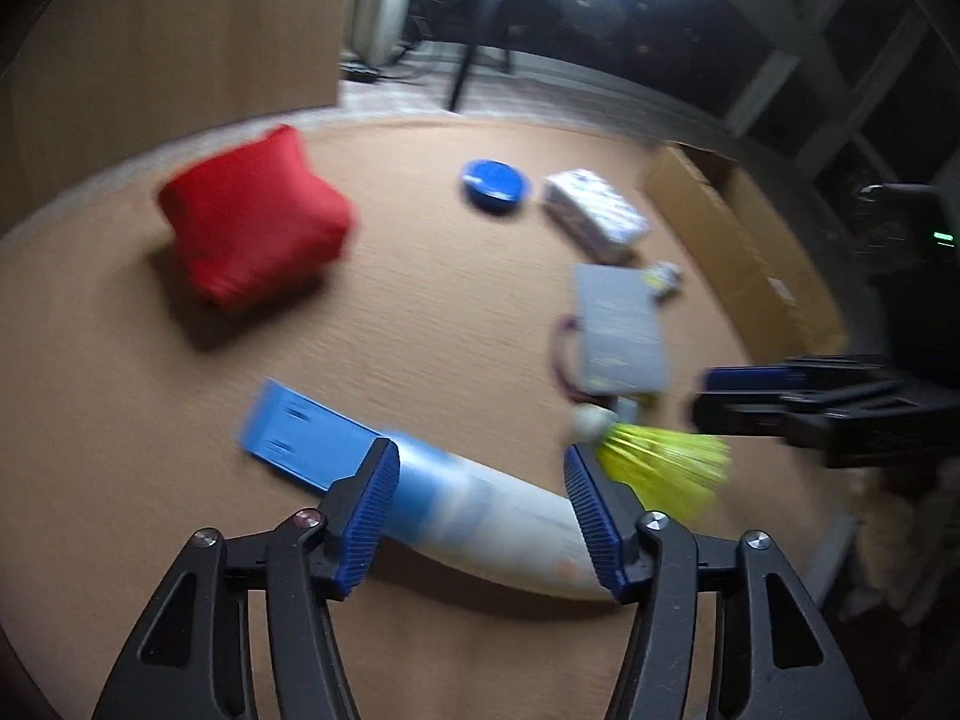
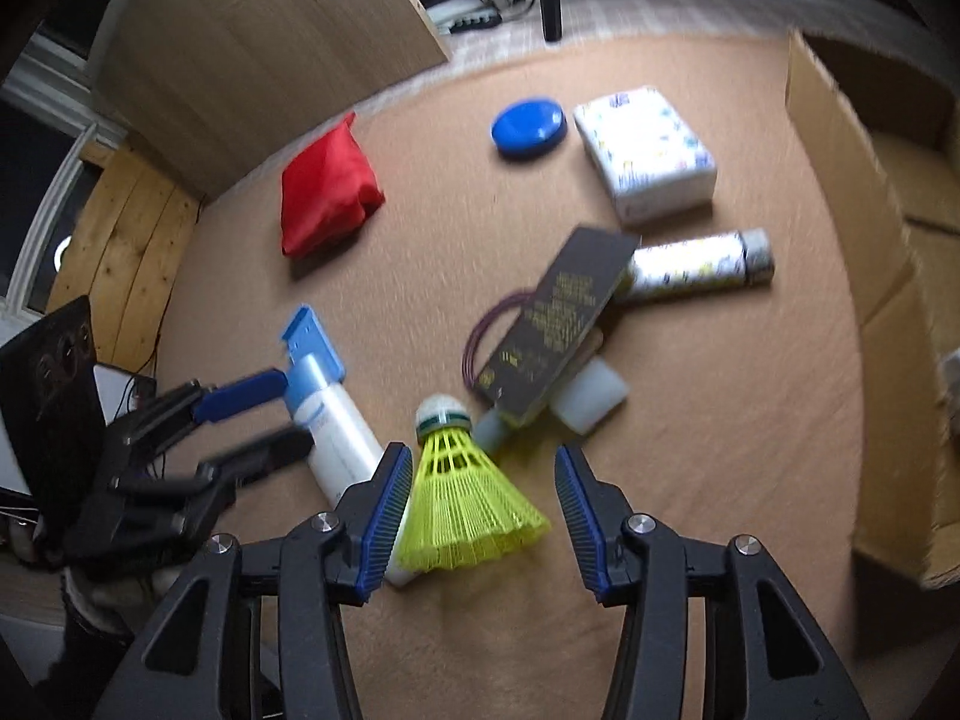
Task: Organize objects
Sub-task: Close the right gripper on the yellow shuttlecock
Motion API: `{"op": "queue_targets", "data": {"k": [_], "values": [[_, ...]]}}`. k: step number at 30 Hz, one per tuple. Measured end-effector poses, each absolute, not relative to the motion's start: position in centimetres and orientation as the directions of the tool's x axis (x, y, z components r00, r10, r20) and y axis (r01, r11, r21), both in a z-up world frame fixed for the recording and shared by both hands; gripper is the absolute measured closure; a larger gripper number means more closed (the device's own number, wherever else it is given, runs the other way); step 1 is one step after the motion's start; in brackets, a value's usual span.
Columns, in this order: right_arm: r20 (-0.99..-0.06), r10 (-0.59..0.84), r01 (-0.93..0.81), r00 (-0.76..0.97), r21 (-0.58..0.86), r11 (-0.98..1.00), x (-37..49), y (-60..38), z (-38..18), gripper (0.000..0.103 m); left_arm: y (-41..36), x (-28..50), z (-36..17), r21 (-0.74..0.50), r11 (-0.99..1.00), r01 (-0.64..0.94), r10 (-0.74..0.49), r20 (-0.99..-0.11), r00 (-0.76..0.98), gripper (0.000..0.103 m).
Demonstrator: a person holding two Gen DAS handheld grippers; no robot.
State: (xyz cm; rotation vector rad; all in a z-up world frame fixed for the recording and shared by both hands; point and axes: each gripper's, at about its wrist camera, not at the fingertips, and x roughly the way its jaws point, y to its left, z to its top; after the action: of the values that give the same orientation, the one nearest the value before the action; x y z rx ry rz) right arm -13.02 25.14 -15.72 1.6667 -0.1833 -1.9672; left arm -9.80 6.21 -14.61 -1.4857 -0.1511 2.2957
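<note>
Two tongs are at work over a brown tabletop (image 1: 456, 312). From the left wrist view, the left tongs (image 1: 482, 516) are held low and point forward, with the jaws wide apart on both sides of a white and blue tube (image 1: 480, 510) that lies on the tabletop; the pads do not press it. The yellow shuttlecock (image 1: 660, 462) lies just right of the tube, and the right tongs (image 1: 744, 396) come in from the right edge, near it. A red pouch (image 1: 258, 222) sits further back at the left. From the right wrist view, the right tongs (image 2: 483, 516) are also open and tilted downward, with the shuttlecock (image 2: 468, 510) between the jaws, its white cork away from the camera. The left tongs (image 2: 270, 420) reach in from the left, one finger on each side of the tube (image 2: 342, 438). Behind lie a dark flat box (image 2: 558, 324), a blue disc (image 2: 528, 126) and a white patterned packet (image 2: 648, 156).
</note>
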Motion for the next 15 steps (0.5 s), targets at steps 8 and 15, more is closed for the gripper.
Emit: {"op": "queue_targets", "data": {"k": [8, 15], "values": [[-0.838, -0.545, 0.266, 0.015, 0.529, -0.806, -12.9, 24.9, -17.8, 0.057, 10.6, -7.3, -15.6, -0.391, -0.852, -0.347, 0.488, -0.834, -0.257, 0.041], [-0.814, -0.578, 0.234, 0.062, 0.575, -0.784, -12.8, 24.2, -18.9, 0.057, 12.9, -6.8, -16.4, -0.382, -0.841, -0.384, 0.487, -0.843, -0.229, 0.040]]}}
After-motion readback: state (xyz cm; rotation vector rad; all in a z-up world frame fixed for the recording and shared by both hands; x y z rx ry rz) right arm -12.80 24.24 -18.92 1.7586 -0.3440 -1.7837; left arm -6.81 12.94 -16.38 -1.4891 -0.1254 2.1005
